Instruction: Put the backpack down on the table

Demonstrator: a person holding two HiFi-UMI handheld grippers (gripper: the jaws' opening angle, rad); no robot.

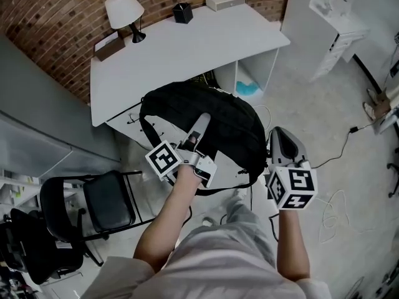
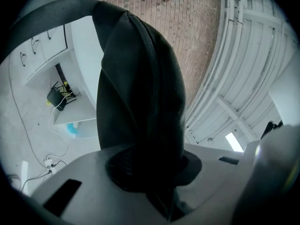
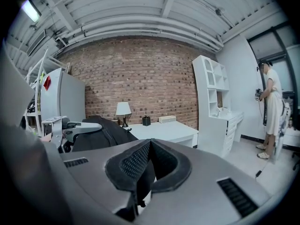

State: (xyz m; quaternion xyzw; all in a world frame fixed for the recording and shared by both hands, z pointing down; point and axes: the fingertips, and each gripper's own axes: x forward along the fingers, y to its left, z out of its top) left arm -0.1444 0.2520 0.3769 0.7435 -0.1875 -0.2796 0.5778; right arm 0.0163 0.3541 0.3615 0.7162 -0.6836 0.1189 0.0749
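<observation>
A black backpack (image 1: 230,123) hangs in the air in front of the white table (image 1: 187,48), covering part of its near edge in the head view. My left gripper (image 1: 201,124) is shut on the backpack's top strap (image 2: 140,102), which fills the left gripper view and runs down between the jaws (image 2: 150,168). My right gripper (image 1: 277,136) sits just right of the bag, apart from it. Its pads (image 3: 150,144) meet with nothing between them. In the right gripper view the backpack (image 3: 101,132) and the left gripper (image 3: 75,128) show at the left, before the table (image 3: 164,130).
On the table's far side stand a lamp (image 1: 124,11), a black cup (image 1: 182,12) and a white box (image 1: 224,0). A black folding chair (image 1: 106,201) stands at my left, a white shelf unit (image 1: 336,17) at the right. Cables (image 1: 336,210) lie on the floor. A person (image 3: 272,111) stands far right.
</observation>
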